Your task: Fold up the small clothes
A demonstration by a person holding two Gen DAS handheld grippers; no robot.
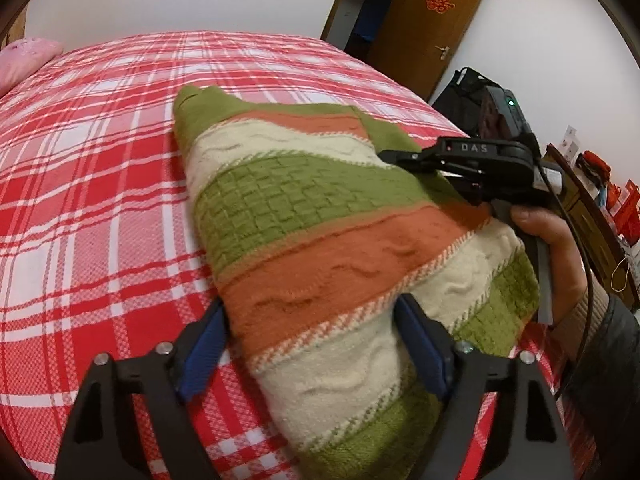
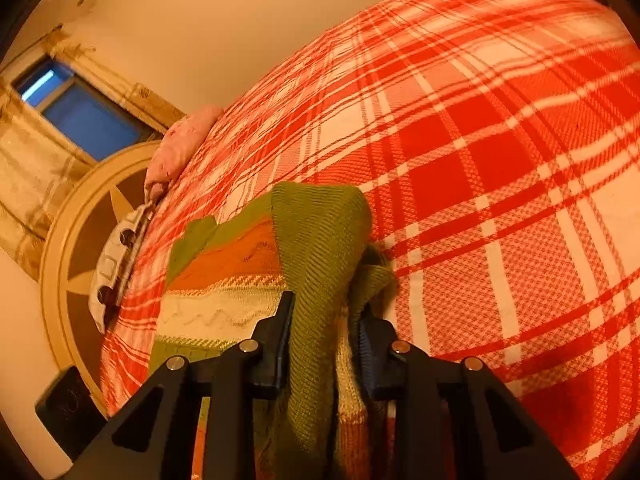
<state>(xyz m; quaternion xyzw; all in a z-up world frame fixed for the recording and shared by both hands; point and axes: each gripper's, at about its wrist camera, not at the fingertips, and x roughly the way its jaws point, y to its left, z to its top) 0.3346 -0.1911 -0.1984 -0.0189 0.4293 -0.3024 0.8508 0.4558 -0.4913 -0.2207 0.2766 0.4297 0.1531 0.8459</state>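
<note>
My left gripper (image 1: 312, 344) has its jaws spread around the sweater (image 1: 320, 216) edge at bottom centre, not pinching. The right gripper (image 2: 326, 336) is clamped on a bunched green fold. The sweater lies mid-frame on the plaid bed (image 1: 100, 160), so I'd say we're mid-fold; next I carry that flap across. The pillow (image 1: 24, 60), upper left, is well clear.
</note>
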